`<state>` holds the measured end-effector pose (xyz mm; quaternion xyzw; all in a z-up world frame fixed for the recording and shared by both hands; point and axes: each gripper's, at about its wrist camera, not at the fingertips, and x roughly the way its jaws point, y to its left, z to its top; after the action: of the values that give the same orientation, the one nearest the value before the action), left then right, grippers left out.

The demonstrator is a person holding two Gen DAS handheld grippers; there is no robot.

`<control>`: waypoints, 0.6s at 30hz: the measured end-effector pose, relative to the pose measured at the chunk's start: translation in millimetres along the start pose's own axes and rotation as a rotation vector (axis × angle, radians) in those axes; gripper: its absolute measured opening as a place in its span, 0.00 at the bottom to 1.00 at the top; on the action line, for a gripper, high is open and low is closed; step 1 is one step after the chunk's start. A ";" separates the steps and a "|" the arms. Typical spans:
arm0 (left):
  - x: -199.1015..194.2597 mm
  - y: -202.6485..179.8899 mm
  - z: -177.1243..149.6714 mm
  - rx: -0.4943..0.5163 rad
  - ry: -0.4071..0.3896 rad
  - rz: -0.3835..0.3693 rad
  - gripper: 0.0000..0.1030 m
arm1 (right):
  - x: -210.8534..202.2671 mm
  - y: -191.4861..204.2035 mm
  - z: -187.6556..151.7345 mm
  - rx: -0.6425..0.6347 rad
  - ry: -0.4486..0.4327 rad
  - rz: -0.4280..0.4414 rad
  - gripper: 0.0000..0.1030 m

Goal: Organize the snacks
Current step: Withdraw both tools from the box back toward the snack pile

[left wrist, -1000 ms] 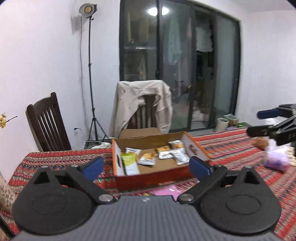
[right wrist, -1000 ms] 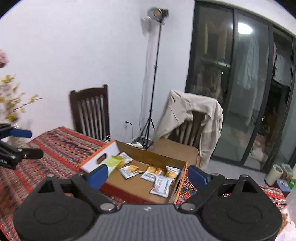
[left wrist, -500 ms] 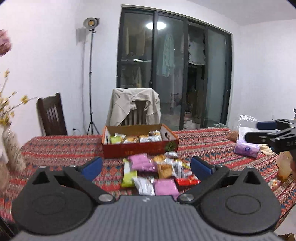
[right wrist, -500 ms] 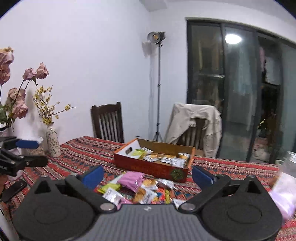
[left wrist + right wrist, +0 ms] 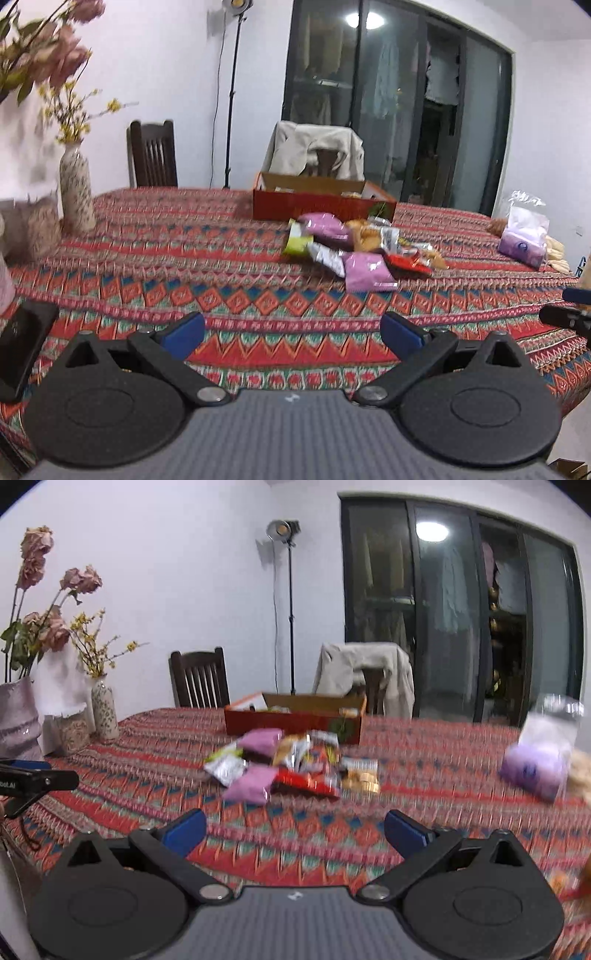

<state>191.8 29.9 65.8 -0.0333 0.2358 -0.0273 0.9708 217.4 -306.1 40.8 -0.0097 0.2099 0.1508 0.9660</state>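
Our left tongs [image 5: 291,334] gape wide with nothing between them. Our right tongs [image 5: 294,829] have just been opening and stand spread and empty too. Both hang over the near edge of the desk [image 5: 177,258] in its red patterned cloth. Ahead, well apart from us, the snacks [image 5: 356,245] lie in a loose heap: two pink-purple pouches, a green one, silvery wrappers, a red packet [image 5: 308,782], something golden. Just behind the heap sits the orange cardboard box [image 5: 323,203], a few packets showing over its wall.
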 end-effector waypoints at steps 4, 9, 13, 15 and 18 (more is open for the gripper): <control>0.6 -2.2 -0.3 0.003 0.001 0.000 1.00 | 6.2 -0.5 -13.8 0.008 0.030 -0.013 1.00; 11.4 -6.8 3.2 0.013 0.015 -0.003 1.00 | 16.1 -0.3 -12.1 0.001 0.041 -0.007 1.00; 27.6 -8.7 7.6 0.019 0.036 -0.004 1.00 | 26.9 -3.5 -9.2 0.010 0.050 -0.007 1.00; 39.7 -8.6 10.9 0.016 0.049 -0.007 1.00 | 33.5 -5.5 -7.2 0.013 0.056 -0.010 1.00; 59.8 -9.7 17.9 0.012 0.061 -0.007 1.00 | 44.5 -9.6 -4.7 0.018 0.067 -0.014 1.00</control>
<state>252.7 17.1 55.1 -0.0277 0.2650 -0.0332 0.9633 256.9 -302.8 17.9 -0.0075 0.2432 0.1415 0.9596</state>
